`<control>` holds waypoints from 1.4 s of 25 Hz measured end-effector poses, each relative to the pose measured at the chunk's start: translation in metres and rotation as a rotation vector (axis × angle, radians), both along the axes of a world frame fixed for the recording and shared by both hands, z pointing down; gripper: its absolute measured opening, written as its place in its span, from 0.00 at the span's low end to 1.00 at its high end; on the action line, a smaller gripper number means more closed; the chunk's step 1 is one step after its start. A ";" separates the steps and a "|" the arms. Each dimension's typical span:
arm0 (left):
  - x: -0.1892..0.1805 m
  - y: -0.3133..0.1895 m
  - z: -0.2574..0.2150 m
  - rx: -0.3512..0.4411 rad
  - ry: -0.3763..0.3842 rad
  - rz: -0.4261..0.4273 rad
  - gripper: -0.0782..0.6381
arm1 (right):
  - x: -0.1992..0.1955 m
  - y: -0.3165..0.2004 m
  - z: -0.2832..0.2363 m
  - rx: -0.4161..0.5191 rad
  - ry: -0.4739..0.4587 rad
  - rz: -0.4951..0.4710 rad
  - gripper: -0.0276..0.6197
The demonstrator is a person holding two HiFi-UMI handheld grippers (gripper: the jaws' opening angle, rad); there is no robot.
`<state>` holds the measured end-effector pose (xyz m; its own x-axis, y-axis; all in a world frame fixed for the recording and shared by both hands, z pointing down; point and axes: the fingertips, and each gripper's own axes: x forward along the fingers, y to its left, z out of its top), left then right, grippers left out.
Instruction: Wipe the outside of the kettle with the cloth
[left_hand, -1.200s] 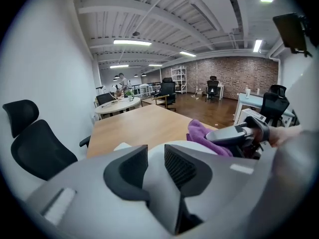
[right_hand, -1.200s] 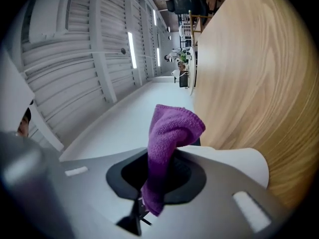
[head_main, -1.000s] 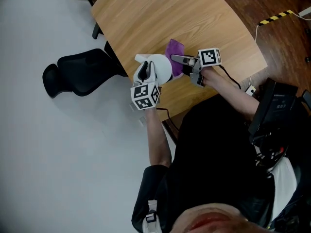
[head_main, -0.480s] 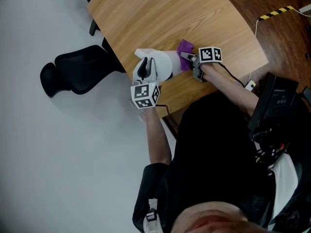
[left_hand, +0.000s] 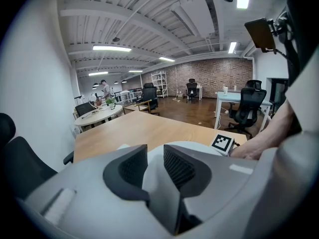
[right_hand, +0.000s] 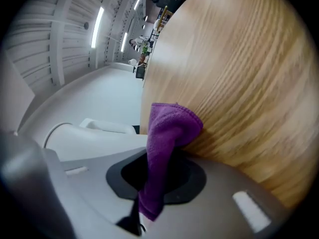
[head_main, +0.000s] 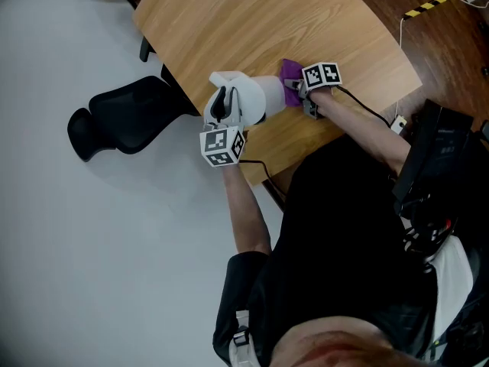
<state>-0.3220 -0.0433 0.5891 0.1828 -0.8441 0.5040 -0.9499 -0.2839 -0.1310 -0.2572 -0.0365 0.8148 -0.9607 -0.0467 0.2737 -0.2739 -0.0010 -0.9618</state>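
The left gripper (head_main: 223, 110) is closed on the handle (left_hand: 158, 185) of the white kettle (head_main: 256, 98), its jaws having just been opened a little. The kettle is stood by the counter's (head_main: 252, 21) near edge. At its right side the purple cloth (right_hand: 168, 128) is pinched in the right gripper (right_hand: 160, 171).

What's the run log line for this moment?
left tongs: on kettle handle, jaws just opened slightly | right tongs: shut on cloth, beside kettle body

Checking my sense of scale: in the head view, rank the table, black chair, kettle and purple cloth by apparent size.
Largest to smallest:
table
black chair
kettle
purple cloth, only part showing
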 end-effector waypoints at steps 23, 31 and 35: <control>-0.008 0.001 0.005 -0.052 -0.010 -0.247 0.16 | 0.013 -0.027 -0.209 0.104 -0.562 -0.041 0.13; -0.002 0.010 0.004 0.000 -0.025 -0.233 0.16 | -0.005 -0.021 -0.079 0.033 -0.282 -0.053 0.13; -0.003 0.013 0.000 0.004 -0.016 -0.222 0.17 | -0.007 -0.014 -0.034 0.056 -0.099 -0.086 0.13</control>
<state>-0.3246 -0.0305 0.5889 -0.0163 -0.8647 0.5020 -0.9868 -0.0671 -0.1476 -0.2645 -0.0509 0.7806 -0.9840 0.0244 0.1764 -0.1743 0.0728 -0.9820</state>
